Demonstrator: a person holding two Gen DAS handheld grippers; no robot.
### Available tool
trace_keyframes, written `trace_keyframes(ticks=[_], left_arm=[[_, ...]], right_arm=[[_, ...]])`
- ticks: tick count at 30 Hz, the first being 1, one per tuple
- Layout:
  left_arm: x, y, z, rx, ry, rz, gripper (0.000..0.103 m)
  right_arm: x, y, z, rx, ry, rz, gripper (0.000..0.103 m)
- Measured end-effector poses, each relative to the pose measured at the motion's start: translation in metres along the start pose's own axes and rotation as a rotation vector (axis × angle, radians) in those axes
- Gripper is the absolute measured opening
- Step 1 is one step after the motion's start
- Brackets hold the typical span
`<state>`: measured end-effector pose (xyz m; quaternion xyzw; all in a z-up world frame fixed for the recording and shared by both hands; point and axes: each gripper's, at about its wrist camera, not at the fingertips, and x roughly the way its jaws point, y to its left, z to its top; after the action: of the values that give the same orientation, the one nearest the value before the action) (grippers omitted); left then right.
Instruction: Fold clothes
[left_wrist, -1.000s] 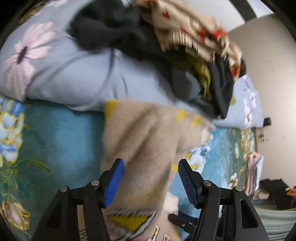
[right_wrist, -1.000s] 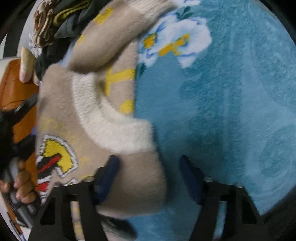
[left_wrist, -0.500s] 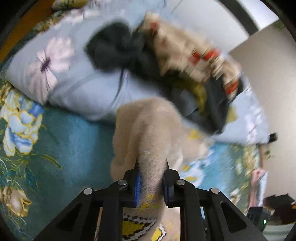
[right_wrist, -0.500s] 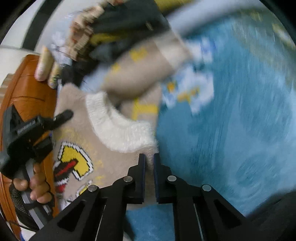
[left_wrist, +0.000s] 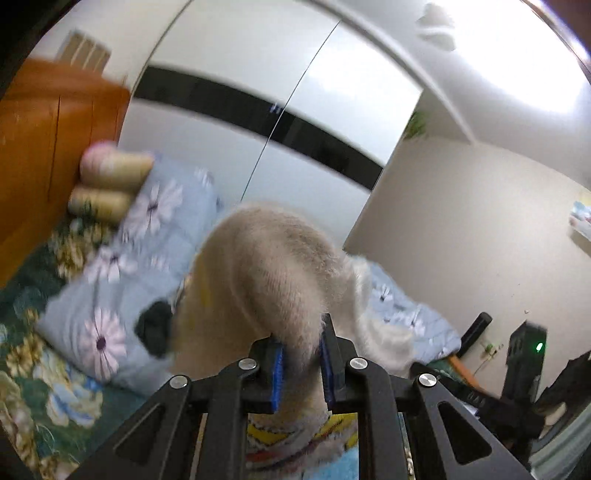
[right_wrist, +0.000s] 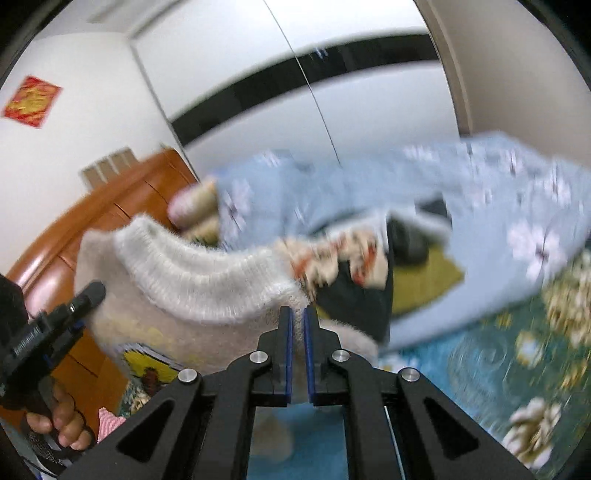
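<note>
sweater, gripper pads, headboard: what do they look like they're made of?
Sweater: fuzzy knit, likely wool or acrylic; loose fibres, ribbed collar. Left gripper pads: matte blue, probably rubber or foam. Headboard: glossy orange-brown, apparently varnished wood, though blur hides any grain.

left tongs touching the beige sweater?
Touching. Left wrist view: the left tongs are shut on a bunched fold of the beige sweater, fabric pinched between both blue pads.

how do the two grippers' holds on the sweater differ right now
The left gripper pinches a thick, rounded bunch of the beige sweater, so its jaws stand visibly apart. The right gripper nips a thin edge beside the white ribbed collar, so its jaws are nearly together. The left gripper's fabric humps up over the jaws; the right's stretches off to the left. Both are shut on the same sweater.
</note>
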<state>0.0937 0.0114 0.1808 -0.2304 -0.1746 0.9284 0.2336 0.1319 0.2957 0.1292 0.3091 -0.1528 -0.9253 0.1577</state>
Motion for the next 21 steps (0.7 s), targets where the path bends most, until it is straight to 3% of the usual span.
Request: trace_keyframes(ticks=[5, 12, 16, 21], left_arm=[[-0.049, -0.012, -0.023, 0.030, -0.015, -0.004, 0.017], [-0.106, -0.025, -0.048, 0.072, -0.019, 0.014, 0.018], [-0.059, 0.002, -0.067, 0.059, 0.076, 0.117, 0.018], [0.057, 0.071, -0.135, 0.036, 0.334, 0.313, 0.018]], right_arm=[[-0.064, 0.022, -0.005, -0.112, -0.096, 0.021, 0.005], [-0.108, 0.047, -0.027, -0.219, -0.107, 0.047, 0.005], [-0.080, 0.042, -0.029, -0.221, -0.056, -0.008, 0.000], [0.023, 0.001, -0.066, -0.086, 0.187, -0.030, 0.000]])
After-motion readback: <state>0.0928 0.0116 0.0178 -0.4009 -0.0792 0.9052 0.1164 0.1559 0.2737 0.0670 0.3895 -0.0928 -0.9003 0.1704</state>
